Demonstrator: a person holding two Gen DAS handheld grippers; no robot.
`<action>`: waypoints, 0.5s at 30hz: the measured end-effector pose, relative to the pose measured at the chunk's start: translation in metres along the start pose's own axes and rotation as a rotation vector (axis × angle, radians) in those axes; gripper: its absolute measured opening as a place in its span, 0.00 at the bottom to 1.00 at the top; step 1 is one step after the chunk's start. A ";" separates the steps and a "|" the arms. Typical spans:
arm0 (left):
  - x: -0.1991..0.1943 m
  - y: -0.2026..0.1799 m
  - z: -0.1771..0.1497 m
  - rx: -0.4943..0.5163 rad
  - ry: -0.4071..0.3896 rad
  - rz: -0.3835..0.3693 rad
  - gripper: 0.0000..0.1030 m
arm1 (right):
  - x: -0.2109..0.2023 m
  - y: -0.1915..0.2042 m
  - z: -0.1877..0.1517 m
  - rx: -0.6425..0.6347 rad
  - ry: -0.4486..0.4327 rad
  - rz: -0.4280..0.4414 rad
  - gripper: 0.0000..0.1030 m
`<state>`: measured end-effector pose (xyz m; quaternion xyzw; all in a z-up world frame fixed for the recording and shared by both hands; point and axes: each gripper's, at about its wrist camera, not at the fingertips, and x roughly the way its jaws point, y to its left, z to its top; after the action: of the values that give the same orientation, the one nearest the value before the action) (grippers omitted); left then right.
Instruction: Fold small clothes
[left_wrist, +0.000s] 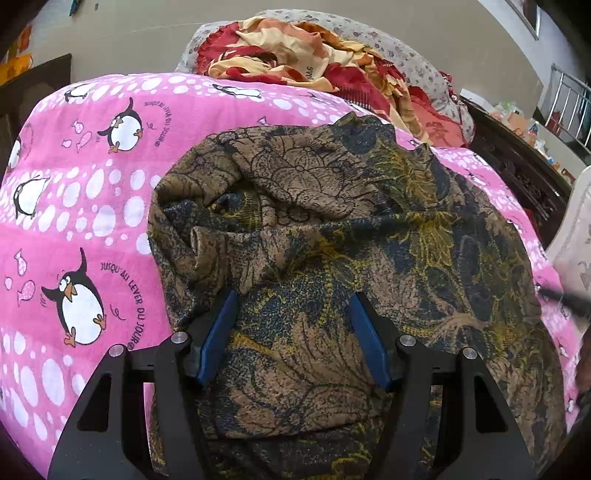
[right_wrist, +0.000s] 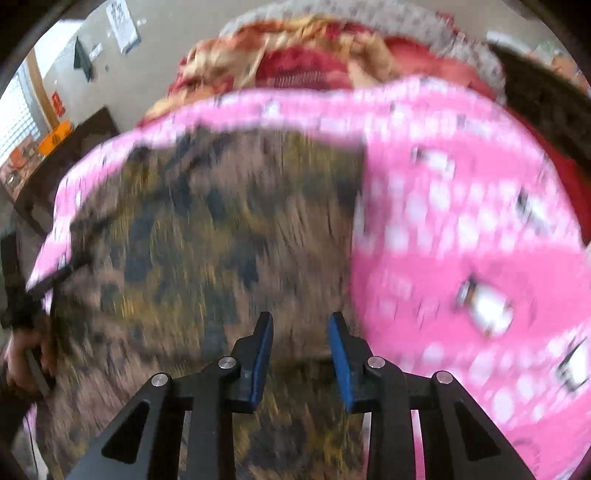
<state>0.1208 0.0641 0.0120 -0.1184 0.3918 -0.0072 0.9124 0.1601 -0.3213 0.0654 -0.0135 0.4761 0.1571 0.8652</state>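
A brown garment (left_wrist: 332, 229) with dark blue and yellow floral print lies crumpled on a pink penguin-print bedsheet (left_wrist: 74, 206). My left gripper (left_wrist: 293, 299) is open, its blue-padded fingers (left_wrist: 221, 332) spread over the garment's near part with nothing between them. In the right wrist view, which is blurred by motion, the same garment (right_wrist: 207, 236) fills the left and middle, on the pink sheet (right_wrist: 461, 221). My right gripper (right_wrist: 301, 325) is open above the garment's near right edge, holding nothing.
A heap of red and cream floral bedding (left_wrist: 303, 62) on a grey pillow (left_wrist: 413, 55) lies at the far end of the bed. Dark wooden furniture (left_wrist: 517, 162) stands to the right. The other gripper (right_wrist: 22, 295) and a hand show at the right wrist view's left edge.
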 end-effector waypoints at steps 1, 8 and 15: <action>0.001 -0.001 0.000 0.006 0.002 0.010 0.61 | -0.001 0.005 0.012 0.002 -0.035 -0.007 0.28; 0.001 0.000 -0.001 -0.002 0.004 0.004 0.62 | 0.076 0.013 0.056 -0.031 0.005 -0.090 0.42; 0.002 0.001 0.000 -0.006 0.004 0.011 0.62 | 0.065 -0.007 0.057 0.121 -0.063 -0.136 0.50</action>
<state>0.1221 0.0644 0.0099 -0.1188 0.3941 -0.0014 0.9113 0.2415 -0.3008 0.0418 0.0114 0.4551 0.0695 0.8876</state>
